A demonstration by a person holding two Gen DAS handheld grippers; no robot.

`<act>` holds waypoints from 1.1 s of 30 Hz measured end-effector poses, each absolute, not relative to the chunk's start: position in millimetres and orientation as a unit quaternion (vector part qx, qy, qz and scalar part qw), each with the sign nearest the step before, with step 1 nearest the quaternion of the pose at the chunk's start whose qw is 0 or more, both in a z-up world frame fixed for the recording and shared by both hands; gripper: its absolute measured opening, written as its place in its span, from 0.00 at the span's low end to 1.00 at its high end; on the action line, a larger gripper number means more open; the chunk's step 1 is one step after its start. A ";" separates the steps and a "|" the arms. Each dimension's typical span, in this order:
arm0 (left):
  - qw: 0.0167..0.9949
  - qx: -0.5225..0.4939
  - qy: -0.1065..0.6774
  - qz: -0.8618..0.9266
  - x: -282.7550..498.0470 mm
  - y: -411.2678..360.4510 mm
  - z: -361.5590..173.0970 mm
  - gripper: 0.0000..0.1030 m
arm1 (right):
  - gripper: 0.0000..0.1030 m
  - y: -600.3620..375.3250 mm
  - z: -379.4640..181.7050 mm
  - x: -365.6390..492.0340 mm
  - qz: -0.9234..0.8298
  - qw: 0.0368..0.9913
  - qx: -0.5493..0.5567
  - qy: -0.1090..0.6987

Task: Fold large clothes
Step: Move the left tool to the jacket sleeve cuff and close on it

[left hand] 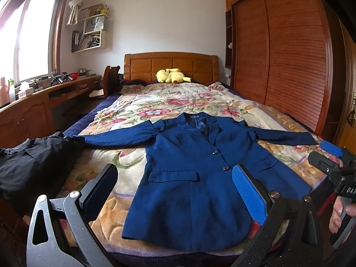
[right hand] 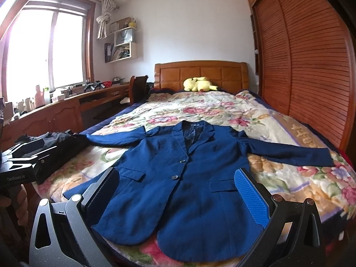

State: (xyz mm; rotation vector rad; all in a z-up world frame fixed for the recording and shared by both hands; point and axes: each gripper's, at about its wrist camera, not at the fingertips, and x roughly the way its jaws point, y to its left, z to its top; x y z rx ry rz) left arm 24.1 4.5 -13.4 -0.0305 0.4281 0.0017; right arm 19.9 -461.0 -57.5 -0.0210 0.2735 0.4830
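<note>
Floral blanket (left hand: 178, 102) covers bed; wooden wardrobe (left hand: 289, 55) beside.

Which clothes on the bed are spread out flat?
The blue blazer in the middle of the bed, sleeves stretched out sideways. The black clothes lie bunched up at the bed's left edge.

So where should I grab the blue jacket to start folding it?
Probably take the blue jacket by its cuffs, each gripper coming from its own side: left gripper to one sleeve, right gripper to the other. Both lie spread flat, ends free.
</note>
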 end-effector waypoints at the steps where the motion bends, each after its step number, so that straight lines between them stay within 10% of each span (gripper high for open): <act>1: 0.976 -0.013 0.218 0.003 31.7 7.6 -18.1 1.00 | 1.00 -458.4 -58.1 26.1 0.238 0.961 -0.012 0.137; 33: 0.954 0.006 0.286 0.086 183.8 102.9 -75.8 1.00 | 1.00 -345.1 -72.6 184.6 0.329 0.922 -0.085 0.183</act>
